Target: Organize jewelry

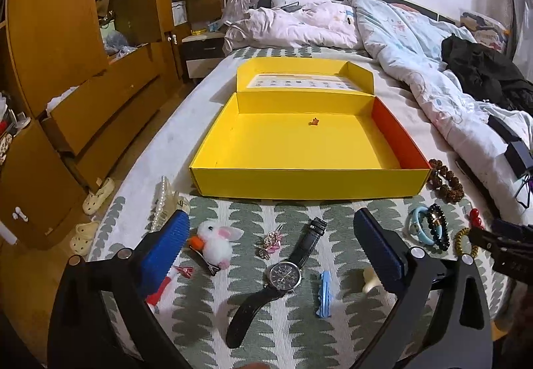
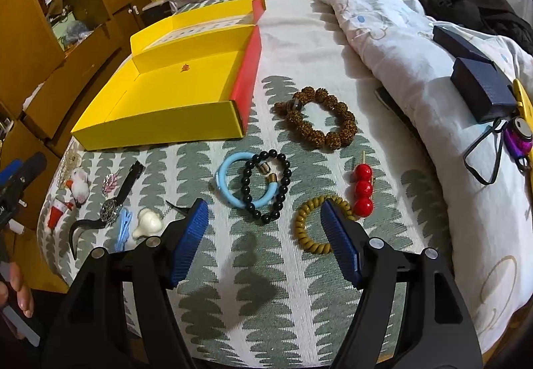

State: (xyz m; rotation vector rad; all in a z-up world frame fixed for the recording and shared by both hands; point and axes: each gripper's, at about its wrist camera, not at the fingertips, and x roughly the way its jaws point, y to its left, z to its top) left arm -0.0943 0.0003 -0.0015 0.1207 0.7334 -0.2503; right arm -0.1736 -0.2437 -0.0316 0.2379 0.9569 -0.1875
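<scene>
A: Left wrist view first: what is in the yellow box?

B: It lies open on the bed cover, lid folded back toward the pillows. Its floor is bare except for one small orange star-shaped piece near the far wall. The right inner wall is red.

A: And the jewelry?

B: All outside the box, on the patterned cover between the box's near wall and the cover's near edge. A black-strapped watch lies in the middle, with a pink clip and a white rabbit hair clip to its left and a blue hair clip to its right. A pearl strand sits by the left edge.

A: The left gripper?

B: Spread wide above the watch, nothing between its blue pads.

A: Right wrist view?

B: Off the box's right corner lies a brown bead bracelet. Nearer are a light blue bangle overlapped by a black bead bracelet, a skewer of red beads, and an olive coil band.

A: And the right gripper?

B: Parted, holding nothing; its right pad hides part of the coil band, though whether it touches I cannot tell. Two dark blue boxes rest closed on the quilt, well apart.
</scene>
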